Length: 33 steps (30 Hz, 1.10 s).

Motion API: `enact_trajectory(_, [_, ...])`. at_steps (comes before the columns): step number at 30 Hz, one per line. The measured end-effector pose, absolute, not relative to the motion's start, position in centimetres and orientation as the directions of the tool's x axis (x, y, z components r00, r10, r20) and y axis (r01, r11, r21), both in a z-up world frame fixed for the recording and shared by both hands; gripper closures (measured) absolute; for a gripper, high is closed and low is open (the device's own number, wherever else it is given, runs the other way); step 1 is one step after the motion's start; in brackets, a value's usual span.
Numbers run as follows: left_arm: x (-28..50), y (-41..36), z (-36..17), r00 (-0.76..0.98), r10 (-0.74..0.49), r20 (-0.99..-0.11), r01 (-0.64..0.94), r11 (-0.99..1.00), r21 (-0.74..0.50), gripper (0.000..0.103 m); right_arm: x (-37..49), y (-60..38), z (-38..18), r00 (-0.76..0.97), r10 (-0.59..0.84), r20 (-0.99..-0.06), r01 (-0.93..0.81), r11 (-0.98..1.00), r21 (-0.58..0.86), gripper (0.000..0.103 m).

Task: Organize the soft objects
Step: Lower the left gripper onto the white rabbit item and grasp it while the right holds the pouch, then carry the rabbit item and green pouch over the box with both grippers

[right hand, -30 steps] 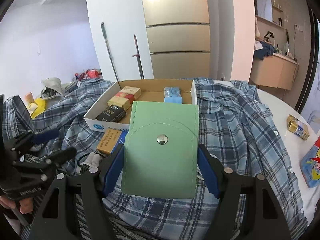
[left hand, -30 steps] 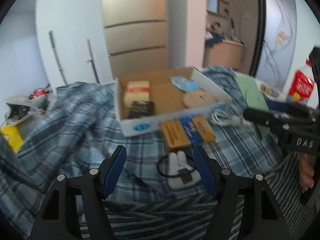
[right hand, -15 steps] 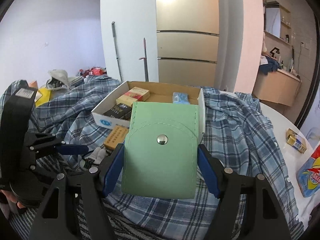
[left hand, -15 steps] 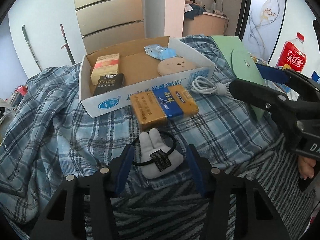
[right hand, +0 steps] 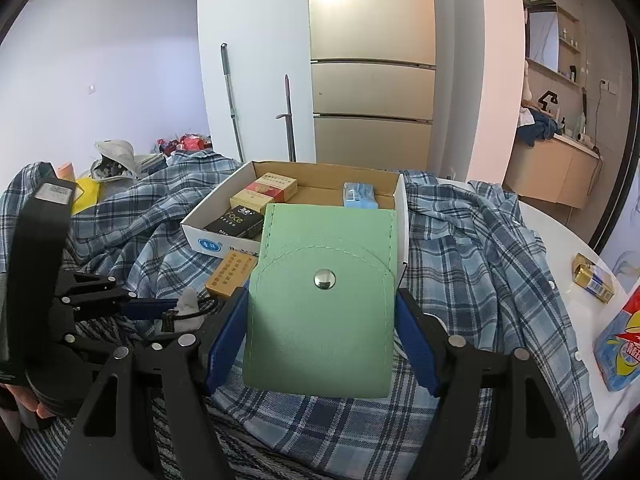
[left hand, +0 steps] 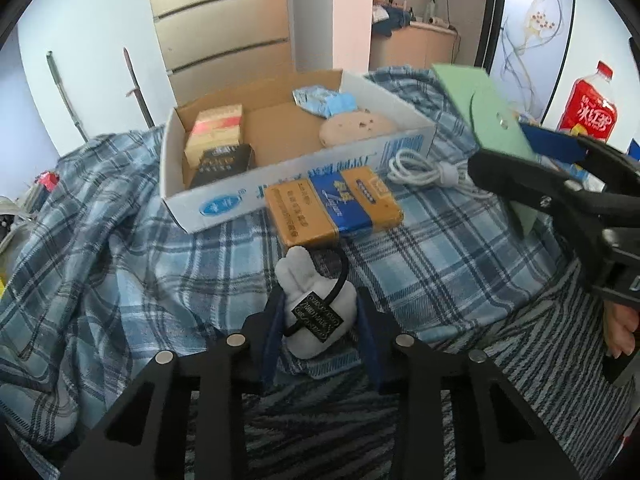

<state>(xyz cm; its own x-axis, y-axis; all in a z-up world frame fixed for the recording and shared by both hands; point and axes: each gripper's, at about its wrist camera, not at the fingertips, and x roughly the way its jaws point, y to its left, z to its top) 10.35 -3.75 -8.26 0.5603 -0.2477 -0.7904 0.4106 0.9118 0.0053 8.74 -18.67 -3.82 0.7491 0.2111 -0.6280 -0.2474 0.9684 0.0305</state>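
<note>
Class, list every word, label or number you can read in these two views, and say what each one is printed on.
"Face": black pack in the cardboard box.
"Liqun": blue band of the orange carton in front of the box.
Chinese characters, legible only in part: red bottle label.
Too small or blurred: box front print, black tag on the white plush, red-and-cream pack, gold packet.

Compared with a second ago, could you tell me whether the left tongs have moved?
Yes. The left tongs have just been closing and now pinch the white bunny hair tie, having advanced toward the cardboard box.
</note>
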Motion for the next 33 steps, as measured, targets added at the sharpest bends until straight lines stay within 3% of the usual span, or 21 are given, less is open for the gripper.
enact_trajectory(10, [7.1, -1.0, -4.2, 0.762, -0.281, -0.583, 0.331, 0.943, -0.022, 0.067, 7.6, -19.0, -2.9, 0.788, 0.237, -0.569, -0.262, 0.964, 0.039, 0.032])
enact_trajectory(14, [6.2, -1.2, -3.3, 0.809, -0.274, -0.52, 0.332, 0.943, 0.02, 0.067, 7.1, -18.8, -2.5, 0.806, 0.244, -0.539, -0.276, 0.961, 0.023, 0.032])
enact_trajectory(20, [5.3, -2.3, -2.9, 0.834, -0.24, -0.497, 0.328, 0.94, 0.097, 0.067, 7.1, -19.0, -2.3, 0.813, 0.239, -0.531, -0.271, 0.962, 0.02, 0.032])
enact_trajectory(33, [4.3, -2.0, -2.2, 0.866, -0.23, -0.443, 0.301, 0.949, 0.095, 0.066, 6.9, -19.8, -1.8, 0.834, 0.234, -0.5, -0.249, 0.968, 0.036, 0.032])
